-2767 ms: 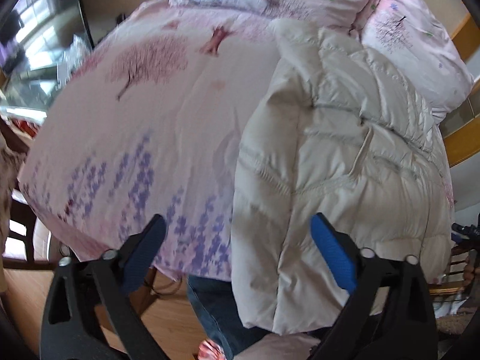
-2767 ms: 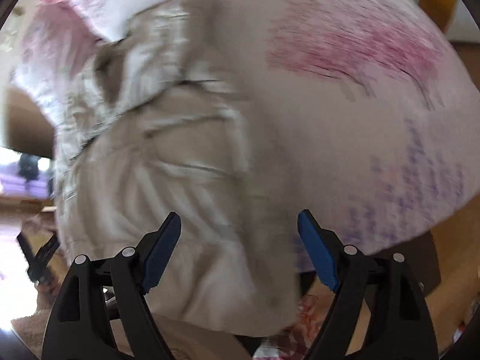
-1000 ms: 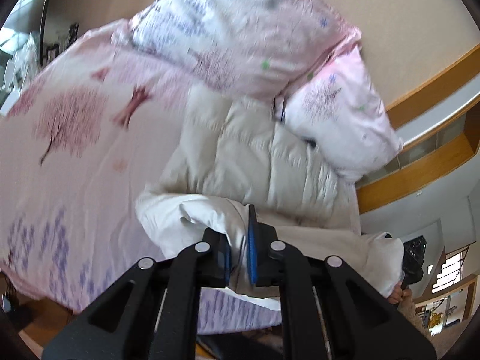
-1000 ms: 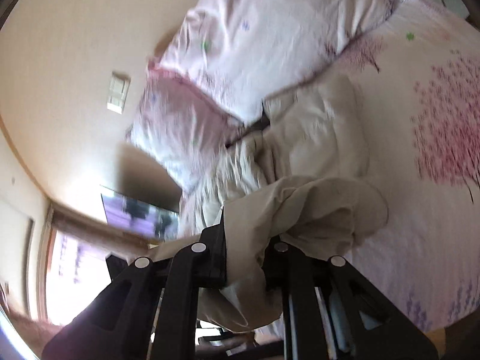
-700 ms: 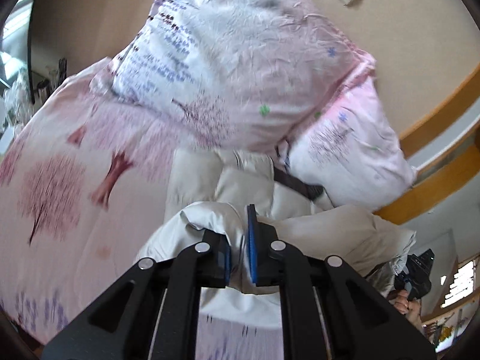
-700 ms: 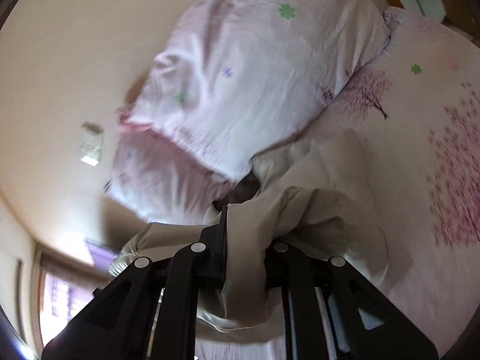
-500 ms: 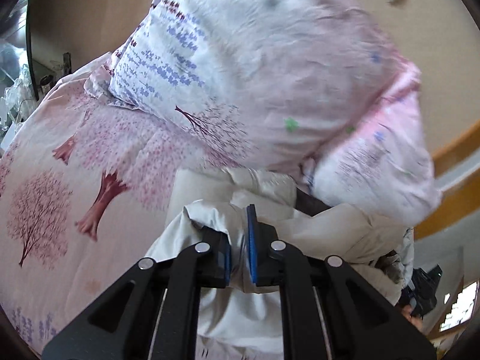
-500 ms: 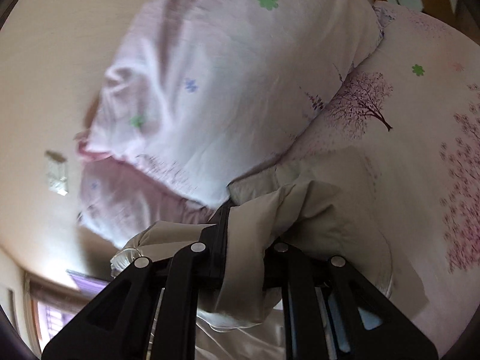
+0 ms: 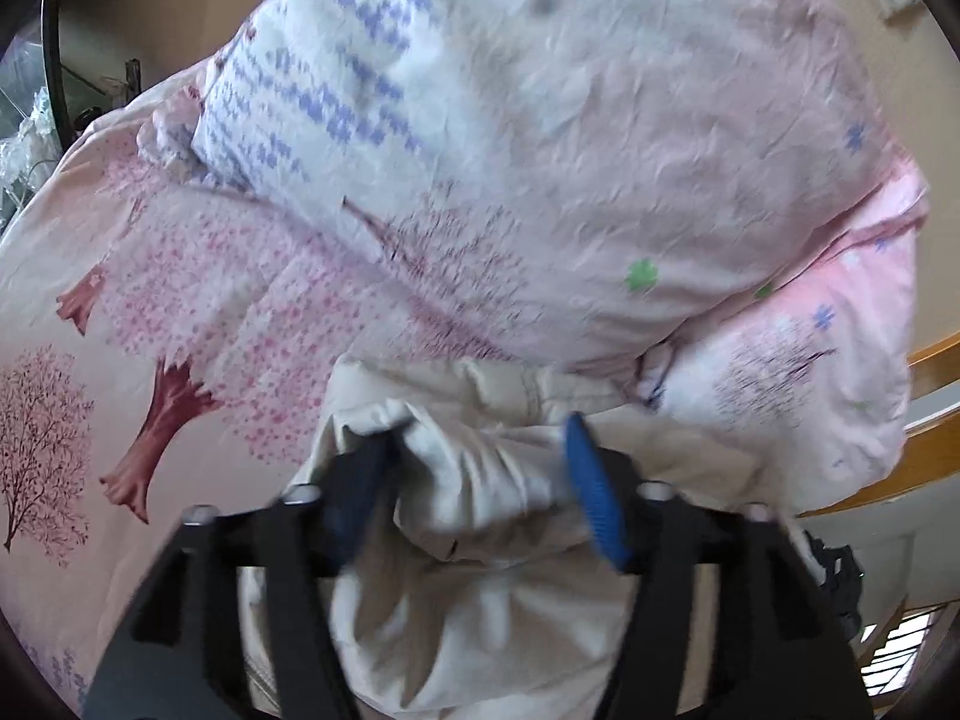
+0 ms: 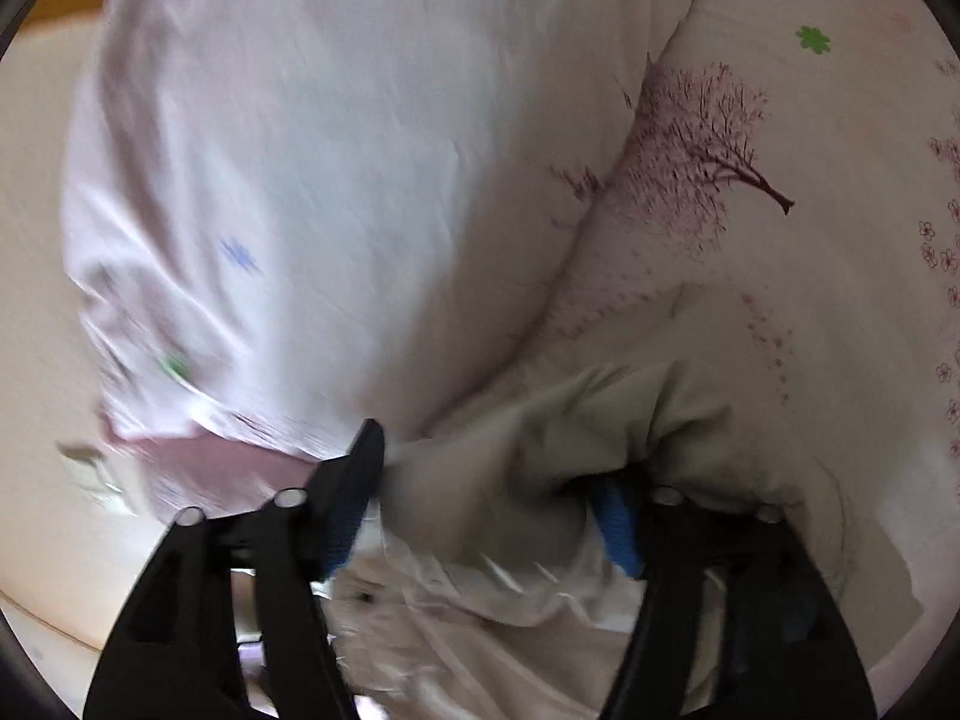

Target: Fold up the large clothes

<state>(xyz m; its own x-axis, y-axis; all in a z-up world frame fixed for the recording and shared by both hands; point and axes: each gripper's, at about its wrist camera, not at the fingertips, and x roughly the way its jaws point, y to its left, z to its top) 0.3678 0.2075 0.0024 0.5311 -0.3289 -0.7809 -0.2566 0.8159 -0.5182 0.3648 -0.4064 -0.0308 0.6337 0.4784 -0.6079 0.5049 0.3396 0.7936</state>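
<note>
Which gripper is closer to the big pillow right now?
Right. The right gripper sits at the pillow's lower edge; the left gripper, over the jacket, is slightly further back. Both are opening.

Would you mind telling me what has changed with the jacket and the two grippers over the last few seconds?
The cream puffer jacket lay spread flat; both grippers clamped its near end and carried it up toward the pillows, folding it over itself. Now the left gripper and right gripper are opening: their jaws stand apart, with the bunched fabric still between them. The floral bedspread and pillows stayed in place.
</note>
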